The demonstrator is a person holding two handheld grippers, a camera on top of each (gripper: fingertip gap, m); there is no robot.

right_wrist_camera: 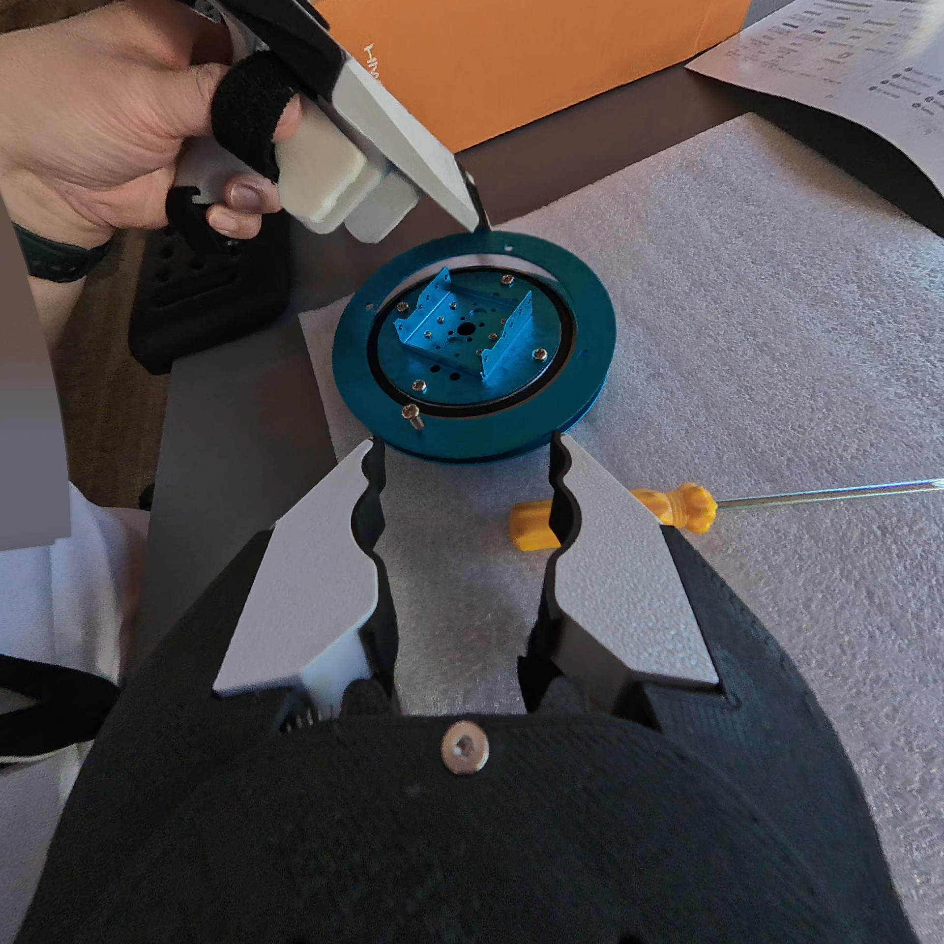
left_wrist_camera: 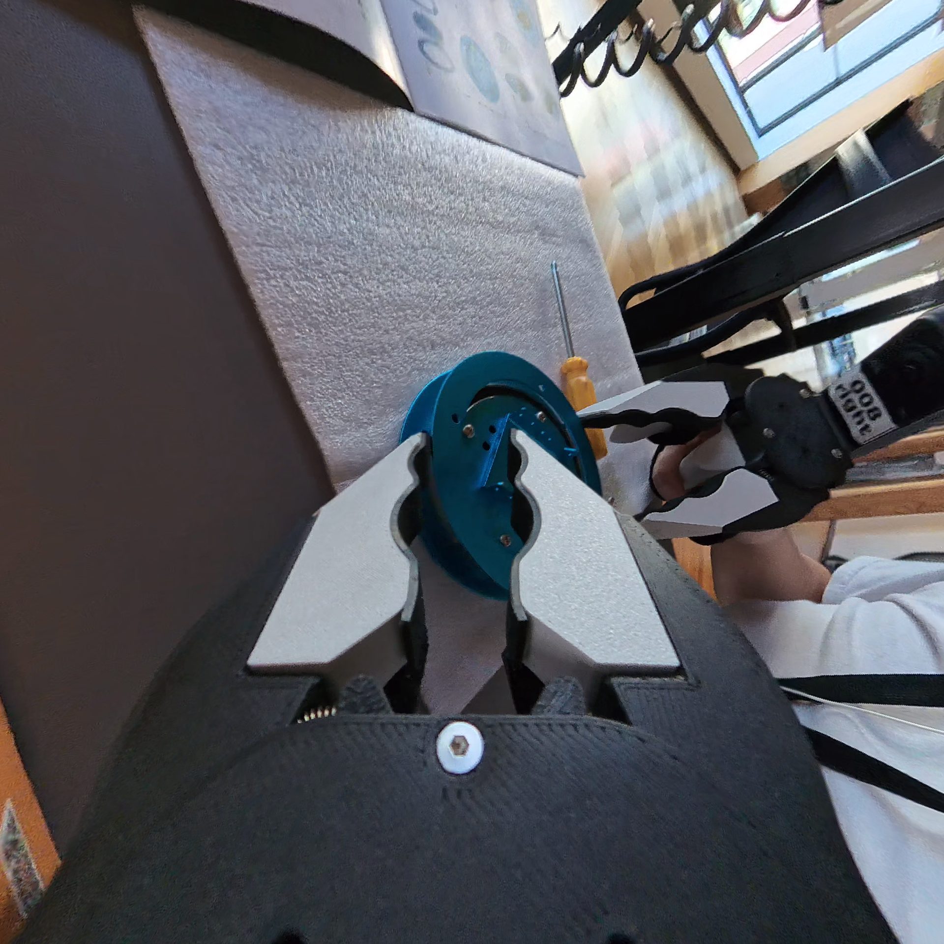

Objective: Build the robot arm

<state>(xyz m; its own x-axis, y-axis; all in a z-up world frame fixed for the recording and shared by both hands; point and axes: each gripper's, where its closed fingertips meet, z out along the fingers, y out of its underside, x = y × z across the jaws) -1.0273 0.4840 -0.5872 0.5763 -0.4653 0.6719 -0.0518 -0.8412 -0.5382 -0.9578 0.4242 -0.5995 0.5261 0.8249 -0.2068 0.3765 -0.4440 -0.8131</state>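
Blue metal disc (right_wrist_camera: 472,352) is lying on the grey foam mat (right_wrist_camera: 740,306); the left gripper (left_wrist_camera: 467,444) is clamping its rim, while the right gripper (right_wrist_camera: 462,444) is hovering spread wide beside the yellow screwdriver (right_wrist_camera: 669,505).

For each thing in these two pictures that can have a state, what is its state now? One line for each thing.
left gripper: shut on the blue disc's rim.
right gripper: open, holds nothing, just short of the disc.
blue disc: flat on the foam sheet.
loose screw: lying on the disc, not driven in.
yellow screwdriver: lying on the foam, untouched.
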